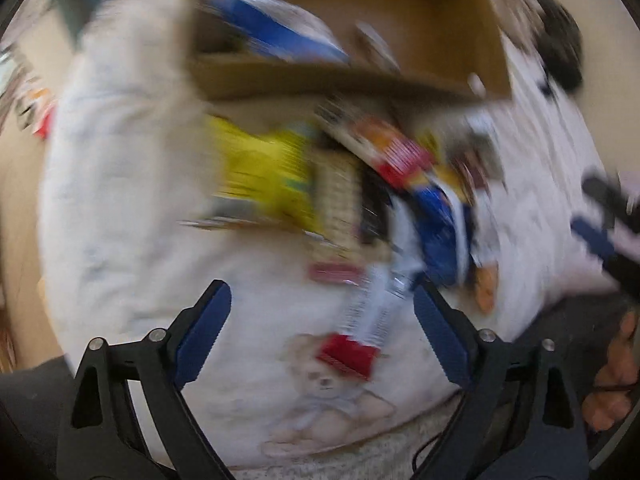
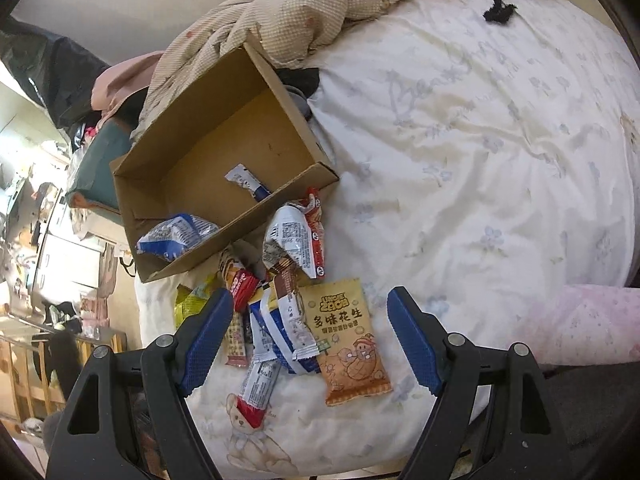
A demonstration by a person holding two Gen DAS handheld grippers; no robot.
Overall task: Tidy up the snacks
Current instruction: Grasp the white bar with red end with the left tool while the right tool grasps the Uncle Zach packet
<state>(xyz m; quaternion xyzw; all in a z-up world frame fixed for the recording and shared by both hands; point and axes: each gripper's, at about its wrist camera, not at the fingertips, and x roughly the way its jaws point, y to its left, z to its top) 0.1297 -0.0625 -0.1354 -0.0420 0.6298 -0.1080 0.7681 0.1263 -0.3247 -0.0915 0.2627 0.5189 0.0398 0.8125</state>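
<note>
Snack packets lie in a pile on a white bedsheet (image 2: 460,160) in front of an open cardboard box (image 2: 240,136). Inside the box are a blue bag (image 2: 176,236) and a small white stick pack (image 2: 248,182). My right gripper (image 2: 310,294) is open above the pile, over a yellow peanut packet (image 2: 352,340) and a white stick with a red end (image 2: 256,392). The left wrist view is blurred. My left gripper (image 1: 320,292) is open just above that red-ended stick (image 1: 360,332), with nothing between its pads. A yellow bag (image 1: 260,168) and the box (image 1: 320,80) lie beyond.
A beige checked blanket (image 2: 312,4) is bunched behind the box, with a black item (image 2: 500,12) at the far end. A pink cushion (image 2: 592,324) lies at the right. The bed's edge runs along the left, with room clutter below it. A person's hand (image 1: 612,380) shows at the right.
</note>
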